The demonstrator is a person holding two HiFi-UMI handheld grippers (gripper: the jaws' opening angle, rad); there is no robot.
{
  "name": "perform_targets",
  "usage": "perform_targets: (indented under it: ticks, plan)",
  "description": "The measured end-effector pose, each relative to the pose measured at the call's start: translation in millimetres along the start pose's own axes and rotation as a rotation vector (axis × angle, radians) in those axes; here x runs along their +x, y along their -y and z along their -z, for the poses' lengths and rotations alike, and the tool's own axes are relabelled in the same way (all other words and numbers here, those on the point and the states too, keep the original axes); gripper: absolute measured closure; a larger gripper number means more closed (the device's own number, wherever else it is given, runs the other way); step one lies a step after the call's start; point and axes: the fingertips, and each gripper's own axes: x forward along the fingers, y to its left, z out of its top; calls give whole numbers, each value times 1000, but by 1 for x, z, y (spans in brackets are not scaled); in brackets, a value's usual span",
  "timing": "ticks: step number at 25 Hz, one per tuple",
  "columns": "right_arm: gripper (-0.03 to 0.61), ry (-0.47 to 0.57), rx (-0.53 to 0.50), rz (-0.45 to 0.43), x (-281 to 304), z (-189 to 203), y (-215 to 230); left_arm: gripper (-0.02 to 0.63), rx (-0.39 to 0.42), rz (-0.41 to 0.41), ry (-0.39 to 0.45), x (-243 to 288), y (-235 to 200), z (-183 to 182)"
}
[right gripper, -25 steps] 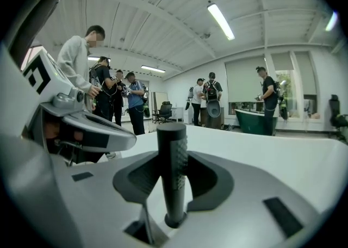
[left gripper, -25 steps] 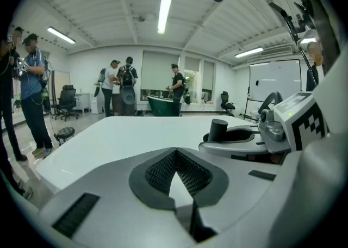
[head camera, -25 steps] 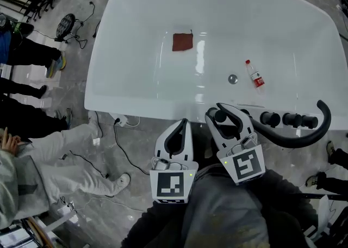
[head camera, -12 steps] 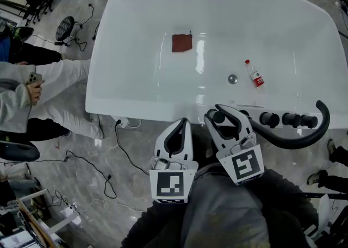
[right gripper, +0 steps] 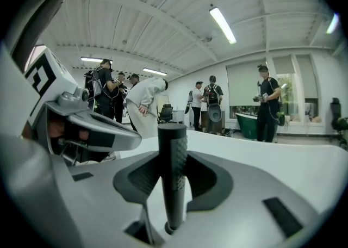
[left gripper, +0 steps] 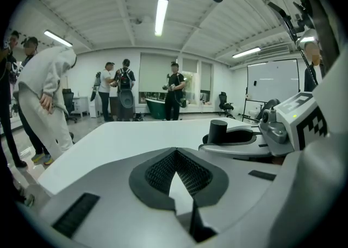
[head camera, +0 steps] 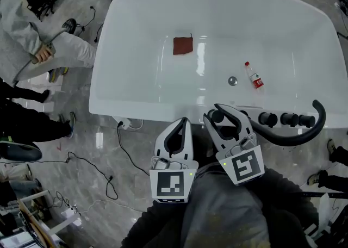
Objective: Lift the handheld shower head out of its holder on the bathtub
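Almost nothing near the tub has moved in the last second: both tools sit where they were, and only the bystanders (head camera: pixel 50 51) on the floor to the left have shuffled, one now bent over beyond the tub's far left corner. So the lift does not seem to have begun.

Nearest, the left gripper (head camera: pixel 182 124) hangs just short of the bathtub (head camera: pixel 141 110), over the floor. Its jaws meet at the tips with nothing between them.

Just beside it, the right gripper (head camera: pixel 219 115) reaches the tub's near rim. Its own view shows the jaws pressed in from both sides on the upright, textured black handle of the handheld shower head (right gripper: pixel 172 176). Whether the handle's lower end is seated in the holder cannot be made out. Judging by its place on the rim, it has not come up.

Along the same rim to the right stand black knobs (head camera: pixel 268 118) and a curved black pipe (head camera: pixel 304 135).

Farther in, the basin holds a drain (head camera: pixel 232 80), a small bottle (head camera: pixel 254 75) lying beside it, and a brown cloth (head camera: pixel 182 45) well apart from both.

With the grip apparently set, a straight pull upward looks like the next step.
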Motion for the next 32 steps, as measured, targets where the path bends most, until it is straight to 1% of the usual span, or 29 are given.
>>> perform_targets:
  ticks: [11,20,28,32]
  plan:
    - [439,13,-3,15,-13,-27,-4,611,9,0,30,-19,2,-24]
    - [439,26,-8,19,-25,-75,-5,611,16,6,42,-37,2,-69]
    - [439,27,-1,18,-35,-111,-6,611,-1,1,36,-53,3,-102]
    - [439,31,1,21,-40,-129,-4,611,6,3,30,-60,4,-119]
